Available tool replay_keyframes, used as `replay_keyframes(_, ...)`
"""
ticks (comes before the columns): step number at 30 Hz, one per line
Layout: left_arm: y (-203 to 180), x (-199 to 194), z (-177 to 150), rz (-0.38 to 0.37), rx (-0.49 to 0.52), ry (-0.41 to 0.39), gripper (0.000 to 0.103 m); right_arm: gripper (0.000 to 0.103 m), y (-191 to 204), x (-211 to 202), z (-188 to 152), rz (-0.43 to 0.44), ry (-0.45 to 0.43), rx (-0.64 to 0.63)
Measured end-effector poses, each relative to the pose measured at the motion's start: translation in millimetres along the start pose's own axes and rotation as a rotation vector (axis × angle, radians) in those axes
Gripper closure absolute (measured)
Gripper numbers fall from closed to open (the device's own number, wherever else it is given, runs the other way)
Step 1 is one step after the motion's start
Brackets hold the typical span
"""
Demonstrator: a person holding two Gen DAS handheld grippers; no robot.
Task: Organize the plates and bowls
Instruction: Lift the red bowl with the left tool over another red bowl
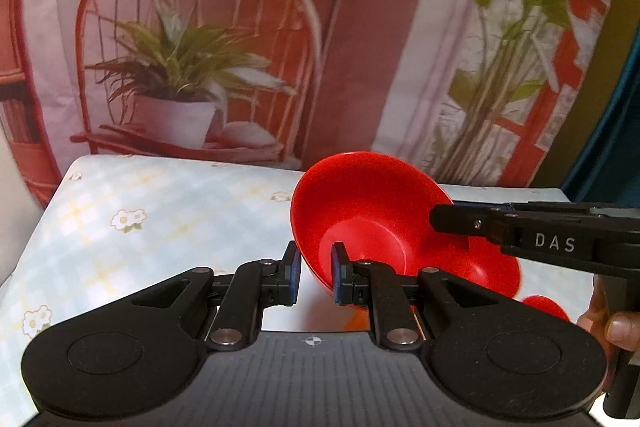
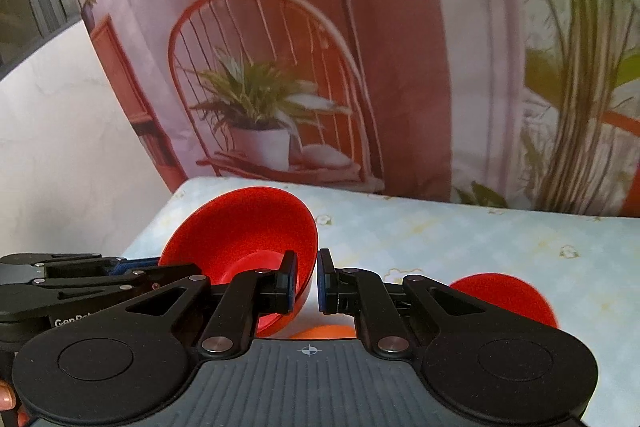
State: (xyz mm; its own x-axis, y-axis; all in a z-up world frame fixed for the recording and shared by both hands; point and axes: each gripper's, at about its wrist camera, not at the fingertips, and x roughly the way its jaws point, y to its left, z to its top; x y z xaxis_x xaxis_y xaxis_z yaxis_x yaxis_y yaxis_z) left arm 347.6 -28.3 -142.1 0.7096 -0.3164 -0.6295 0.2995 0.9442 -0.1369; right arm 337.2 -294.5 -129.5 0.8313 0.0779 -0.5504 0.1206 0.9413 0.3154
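Backdrop: a printed cloth (image 1: 248,39) with a red chair and potted plants hangs behind your surface (image 1: 160,211), which wears a pale checked cover with daisies.
Bowl: your red bowl (image 1: 372,219) is tilted, lifted off the surface, its rim caught on both sides.
Left tool (image 1: 316,277): pinching the bowl's near rim, one finger inside, one outside.
Right tool (image 2: 307,281): gripping the opposite rim the same way.
Second bowl (image 2: 508,301): red, low at your right, partly hidden.
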Motion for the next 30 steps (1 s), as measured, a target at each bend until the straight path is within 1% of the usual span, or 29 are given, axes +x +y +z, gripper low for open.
replay_keyframes(8,-45,-13,-9,-0.058,0.046,0.001,0.085,0.093,-24,-55,-11,-0.023,-0.044,0.0)
replay_keyframes(16,-91,-10,-23,-0.13,0.091,0.045,0.085,0.093,-59,-103,-39,-0.071,-0.065,0.015)
replay_keyframes(21,-118,-5,-35,-0.163,0.123,0.076,0.085,0.093,-83,-124,-60,-0.093,-0.064,0.049)
replay_keyframes(30,-148,11,-58,-0.195,0.151,0.137,0.085,0.093,-120,-147,-100,-0.115,-0.058,0.121)
